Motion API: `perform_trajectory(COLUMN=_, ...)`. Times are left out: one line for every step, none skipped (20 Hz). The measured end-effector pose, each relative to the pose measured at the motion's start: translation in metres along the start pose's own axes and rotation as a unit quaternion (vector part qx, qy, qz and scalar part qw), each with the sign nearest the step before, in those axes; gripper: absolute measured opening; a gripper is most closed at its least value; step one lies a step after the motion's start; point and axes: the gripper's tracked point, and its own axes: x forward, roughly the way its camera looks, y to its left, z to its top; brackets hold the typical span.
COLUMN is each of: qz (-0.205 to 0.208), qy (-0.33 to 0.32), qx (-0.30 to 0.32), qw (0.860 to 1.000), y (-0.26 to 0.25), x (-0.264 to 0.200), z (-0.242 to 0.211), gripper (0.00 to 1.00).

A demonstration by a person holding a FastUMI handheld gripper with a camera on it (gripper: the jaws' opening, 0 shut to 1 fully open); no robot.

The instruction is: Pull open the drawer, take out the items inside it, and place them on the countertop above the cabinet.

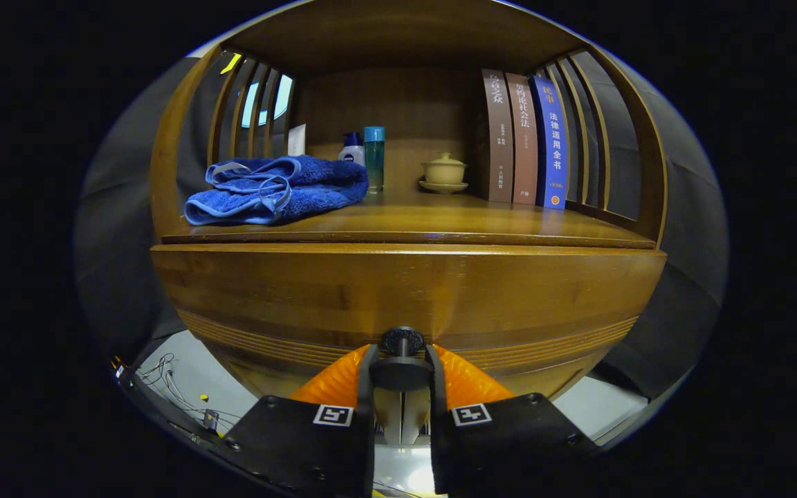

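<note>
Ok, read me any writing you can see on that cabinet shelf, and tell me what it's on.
"法律适用全书": spine of the blue book.
Two brown books: the spine characters are too blurred to read.
White bottle: the mark on it is too small to read.
Gripper, fingers closed on the drawer knob: patterned squares, no words.

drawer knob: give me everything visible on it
The drawer knob is a small, dark, round knob with a ribbed-looking edge and a wider dark disc or base in front of it. It sits at the middle of the lower edge of the wooden drawer front, which looks closed. The tool has it between its two fingers, and both appear to press on its sides.
</note>
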Motion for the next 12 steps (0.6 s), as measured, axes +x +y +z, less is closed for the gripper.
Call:
perform_trajectory(qz=-0.001, qy=0.000, qx=0.001, qw=1.000, y=0.000, x=-0.006, z=-0.002, gripper=0.37)
perform_trajectory(qz=-0.002, qy=0.001, qx=0.003, qw=1.000, y=0.000, x=-0.011, z=-0.004, gripper=0.37)
perform_trajectory(qz=-0.003, qy=0.004, qx=0.003, qw=1.000, y=0.000, x=-0.017, z=-0.006, gripper=0.37)
perform_trajectory(qz=-0.003, qy=0.006, qx=0.004, qw=1.000, y=0.000, x=-0.022, z=-0.008, gripper=0.37)
perform_trajectory(qz=-0.003, qy=0.008, qx=0.005, qw=1.000, y=0.001, x=-0.028, z=-0.011, gripper=0.37)
perform_trajectory(qz=-0.003, qy=0.010, qx=0.006, qw=1.000, y=0.000, x=-0.035, z=-0.013, gripper=0.37)
perform_trajectory(qz=-0.003, qy=0.014, qx=0.008, qw=1.000, y=0.000, x=-0.042, z=-0.016, gripper=0.37)
perform_trajectory(qz=-0.004, qy=0.016, qx=0.009, qw=1.000, y=0.000, x=-0.048, z=-0.019, gripper=0.37)
perform_trajectory(qz=-0.005, qy=0.019, qx=0.011, qw=1.000, y=0.000, x=-0.055, z=-0.021, gripper=0.37)
perform_trajectory(qz=-0.006, qy=0.021, qx=0.013, qw=1.000, y=0.001, x=-0.063, z=-0.024, gripper=0.37)
perform_trajectory(qz=-0.006, qy=0.023, qx=0.013, qw=1.000, y=0.002, x=-0.070, z=-0.027, gripper=0.37)
perform_trajectory(qz=-0.006, qy=0.025, qx=0.012, qw=1.000, y=0.002, x=-0.077, z=-0.029, gripper=0.37)
